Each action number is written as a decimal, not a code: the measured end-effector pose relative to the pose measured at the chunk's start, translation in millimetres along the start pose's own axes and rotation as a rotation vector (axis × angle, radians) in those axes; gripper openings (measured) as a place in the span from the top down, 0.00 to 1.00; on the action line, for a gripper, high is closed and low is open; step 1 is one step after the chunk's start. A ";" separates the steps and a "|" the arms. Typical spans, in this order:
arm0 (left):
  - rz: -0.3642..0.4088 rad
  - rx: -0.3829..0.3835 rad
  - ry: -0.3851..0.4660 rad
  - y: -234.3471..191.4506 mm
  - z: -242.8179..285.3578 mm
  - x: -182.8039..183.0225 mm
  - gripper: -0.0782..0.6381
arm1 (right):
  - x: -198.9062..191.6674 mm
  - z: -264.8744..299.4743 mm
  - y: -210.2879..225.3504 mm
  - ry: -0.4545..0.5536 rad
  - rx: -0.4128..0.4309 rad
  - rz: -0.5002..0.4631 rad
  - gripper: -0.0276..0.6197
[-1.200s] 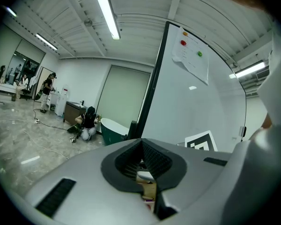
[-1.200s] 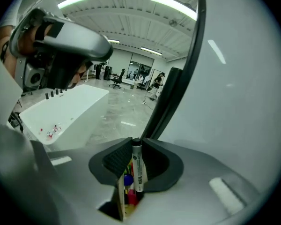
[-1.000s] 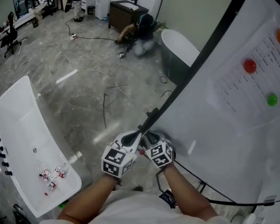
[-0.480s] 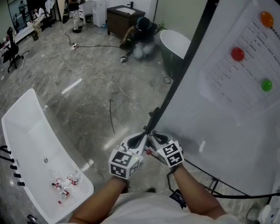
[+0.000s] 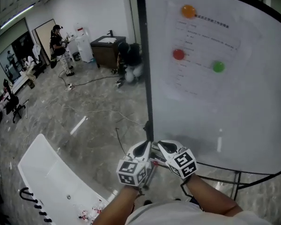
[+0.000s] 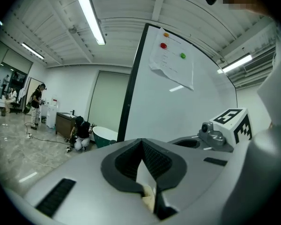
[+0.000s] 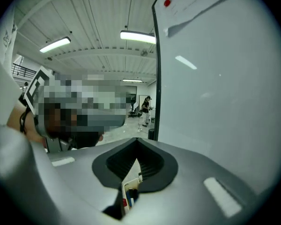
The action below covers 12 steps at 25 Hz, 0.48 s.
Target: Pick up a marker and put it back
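Note:
Both grippers sit side by side at the lower left corner of the whiteboard (image 5: 225, 102). My left gripper (image 5: 145, 147) and right gripper (image 5: 163, 147) point at the board's black frame (image 5: 148, 78). In the left gripper view the gripper (image 6: 141, 142) has its jaw tips together with nothing gripped. The right gripper (image 7: 137, 147) looks the same. Through the gap under its tips I see a white holder with marker ends (image 7: 129, 198) in red, blue and black. A small red bit (image 5: 155, 162) shows between the grippers in the head view.
A sheet of paper (image 5: 201, 55) hangs on the board under orange, red and green magnets. A white bathtub (image 5: 51, 182) stands at the lower left with small bottles in it. The board's stand legs (image 5: 236, 184) are at the lower right. Cables and people are farther back.
The head view has swung up and round, so the whiteboard now faces me squarely. The two grippers stay together at the board's lower left corner.

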State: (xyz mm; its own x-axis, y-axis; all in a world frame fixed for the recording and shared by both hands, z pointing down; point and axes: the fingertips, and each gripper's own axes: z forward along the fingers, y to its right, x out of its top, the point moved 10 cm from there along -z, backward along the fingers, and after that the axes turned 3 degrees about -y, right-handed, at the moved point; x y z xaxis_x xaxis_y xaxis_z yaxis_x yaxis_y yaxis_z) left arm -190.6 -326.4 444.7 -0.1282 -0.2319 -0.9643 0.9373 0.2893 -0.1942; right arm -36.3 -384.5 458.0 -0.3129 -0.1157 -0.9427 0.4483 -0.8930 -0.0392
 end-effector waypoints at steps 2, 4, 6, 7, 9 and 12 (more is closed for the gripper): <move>0.023 -0.017 0.011 14.4 1.5 10.4 0.89 | 12.7 -23.8 -0.8 0.063 -0.036 0.014 0.95; 0.035 -0.029 0.014 32.4 0.6 15.7 0.89 | 19.9 -49.3 -0.6 0.123 -0.070 0.034 0.95; 0.042 -0.038 0.014 46.6 1.3 20.9 0.89 | 25.4 -67.3 3.0 0.166 -0.094 0.056 0.95; 0.049 -0.043 0.017 51.3 2.6 24.8 0.89 | 28.8 -73.2 5.6 0.181 -0.105 0.065 0.95; 0.064 -0.054 0.025 58.1 5.4 32.0 0.89 | 35.1 -81.5 9.6 0.203 -0.118 0.079 0.95; 0.082 -0.075 0.033 65.9 6.5 36.8 0.89 | 39.4 -90.0 8.9 0.212 -0.118 0.086 0.95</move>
State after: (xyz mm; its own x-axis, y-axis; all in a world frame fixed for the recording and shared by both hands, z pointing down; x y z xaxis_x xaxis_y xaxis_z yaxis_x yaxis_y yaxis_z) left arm -131.5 -322.0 397.6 -0.0637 -0.1745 -0.9826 0.9185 0.3748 -0.1261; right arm 30.7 -357.9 390.7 -0.0922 -0.0844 -0.9922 0.5639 -0.8256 0.0179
